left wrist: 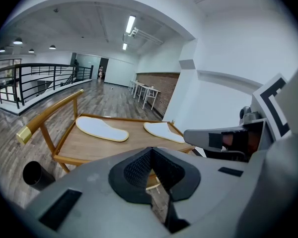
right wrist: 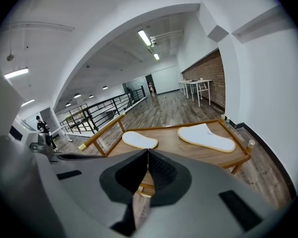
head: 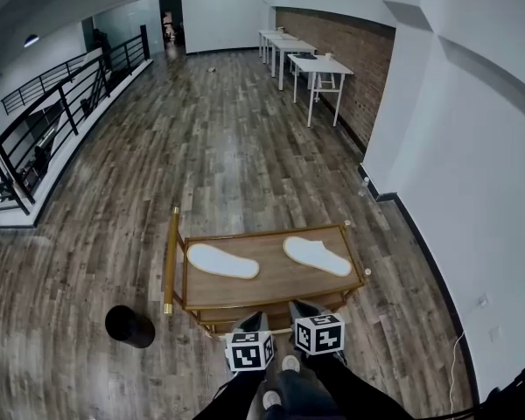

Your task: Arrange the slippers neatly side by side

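Jaws of left gripper (left wrist: 150, 150) are seen pressed together, nothing pinched between them; same for right gripper (right wrist: 147, 152), pads closed tip to tip and empty. Both grippers are held low at the near edge of the head view, side by side, just short of a wooden cart (head: 271, 280), pointed at it and angled down. Neither is touching the cart or anything on it. Two white slippers with tan edging are laid flat on the cart's top shelf. Left slipper (head: 222, 261) is placed toward the handle side, right slipper (head: 317, 255) toward the far right corner. They are well apart, with bare wood between them. Both are laid roughly lengthwise across the shelf, more end to end than side by side, each at its own slight angle. Both slippers are also seen past the closed tips in each gripper view, on the shelf ahead of the jaws. The cart's gold-capped handle bar (head: 171, 256) runs along its left side. A black cylinder (head: 129, 325) is stood on the wood floor (head: 219, 147), left of the cart and apart from it. White tables (head: 319, 68) are lined up by a brick wall far behind, and a black railing (head: 61, 103) is seen at left.
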A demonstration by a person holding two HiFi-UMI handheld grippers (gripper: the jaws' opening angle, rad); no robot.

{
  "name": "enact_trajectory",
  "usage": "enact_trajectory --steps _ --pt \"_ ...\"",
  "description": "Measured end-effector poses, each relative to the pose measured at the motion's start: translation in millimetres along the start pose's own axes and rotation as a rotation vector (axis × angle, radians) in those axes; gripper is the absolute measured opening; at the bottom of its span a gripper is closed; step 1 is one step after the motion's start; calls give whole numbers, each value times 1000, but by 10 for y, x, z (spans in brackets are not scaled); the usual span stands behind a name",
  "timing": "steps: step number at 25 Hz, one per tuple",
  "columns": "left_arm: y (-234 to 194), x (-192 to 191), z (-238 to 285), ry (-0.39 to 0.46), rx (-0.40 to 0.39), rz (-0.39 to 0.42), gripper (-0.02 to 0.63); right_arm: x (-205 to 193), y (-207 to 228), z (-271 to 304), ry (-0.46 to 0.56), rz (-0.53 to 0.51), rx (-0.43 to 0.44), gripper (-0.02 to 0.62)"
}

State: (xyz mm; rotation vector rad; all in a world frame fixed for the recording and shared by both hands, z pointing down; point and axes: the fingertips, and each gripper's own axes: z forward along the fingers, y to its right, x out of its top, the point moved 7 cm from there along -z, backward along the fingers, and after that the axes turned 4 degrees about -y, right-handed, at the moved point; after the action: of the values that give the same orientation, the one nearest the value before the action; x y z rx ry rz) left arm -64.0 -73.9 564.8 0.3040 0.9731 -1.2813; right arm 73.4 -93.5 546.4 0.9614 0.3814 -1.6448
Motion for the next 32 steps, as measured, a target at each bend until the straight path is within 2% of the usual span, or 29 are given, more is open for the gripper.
enact_trajectory --steps 23,32 --pt "-200 831 867 -1 66 -42 0 855 518 849 -38 -27 76 -2" --pt "-153 959 1196 -2 97 -68 0 1009 788 1082 -54 -46 112 -2"
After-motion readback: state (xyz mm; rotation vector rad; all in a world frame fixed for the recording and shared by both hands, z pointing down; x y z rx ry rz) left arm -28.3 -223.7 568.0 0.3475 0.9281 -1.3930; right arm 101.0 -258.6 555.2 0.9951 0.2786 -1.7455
